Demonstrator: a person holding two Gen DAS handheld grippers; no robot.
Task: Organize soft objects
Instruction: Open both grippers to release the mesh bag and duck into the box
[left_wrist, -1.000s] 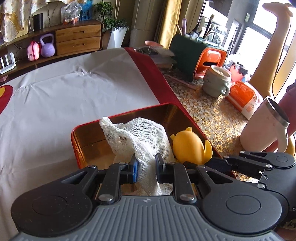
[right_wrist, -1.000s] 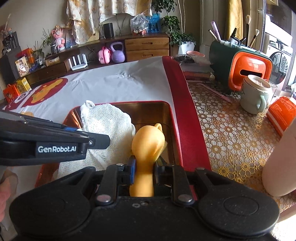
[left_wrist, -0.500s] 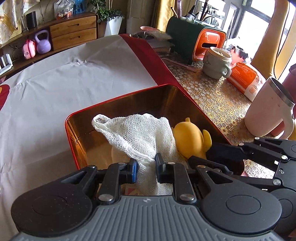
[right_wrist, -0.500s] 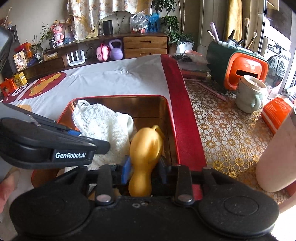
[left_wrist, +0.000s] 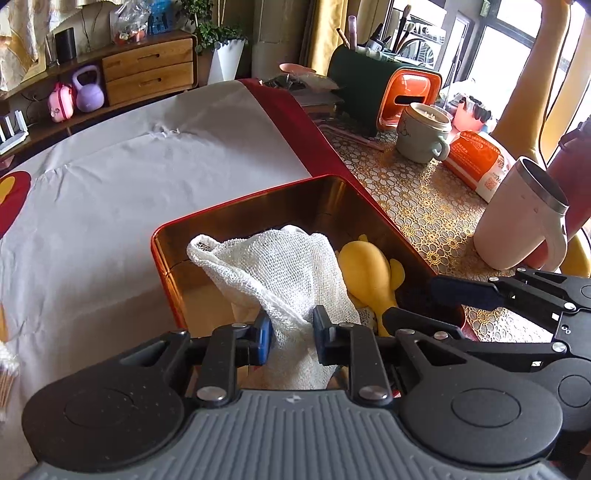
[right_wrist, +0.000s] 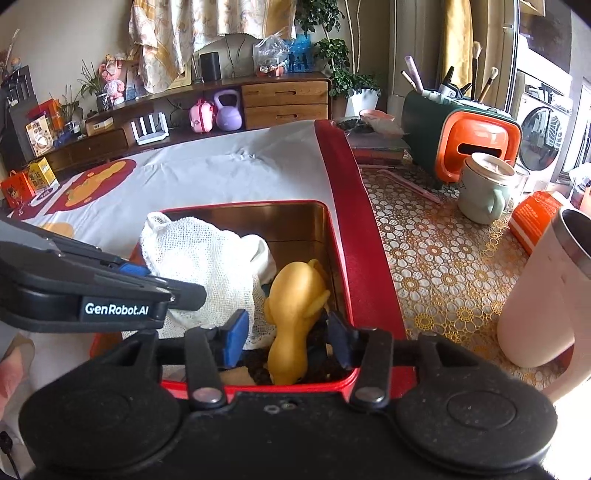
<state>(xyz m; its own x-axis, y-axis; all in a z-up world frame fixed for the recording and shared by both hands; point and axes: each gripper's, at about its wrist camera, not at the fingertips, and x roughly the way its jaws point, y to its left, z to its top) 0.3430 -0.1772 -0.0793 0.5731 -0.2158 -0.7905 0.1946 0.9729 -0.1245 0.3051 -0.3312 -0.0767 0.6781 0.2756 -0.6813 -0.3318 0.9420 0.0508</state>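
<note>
Right wrist view, item one: right gripper (right_wrist: 286, 332), jaws apart and just been widening, pads clear of the yellow toy (right_wrist: 295, 314) that stands between them. The toy leans in the right side of the red tin (right_wrist: 340, 236), base on the tin floor among dark crumbs; it looks released there, so its placing appears done.

Left wrist view, item two: left gripper (left_wrist: 291, 328), jaws nearly together and pinched on the mesh cloth (left_wrist: 280, 266), though they have just begun to ease open. The cloth is bunched in a heap over the left and middle of the tin, one looped corner draped toward the far-left rim, lying against the toy's side. The pinch at the near fold probably keeps the heap gathered inside the walls until it settles.

Item three: tin, gold inside, red outside, sits on a white sheet (left_wrist: 110, 177) beside a red border, serving as the collecting box for the soft goods.

Item four, bystanders on the patterned tablecloth to the right: white mug (left_wrist: 524, 225), green cup (left_wrist: 424, 136), orange packet (left_wrist: 476, 162). All well apart from the tin.

Status, judged: both soft things are in the tin; the left grip remains to be let go.
</note>
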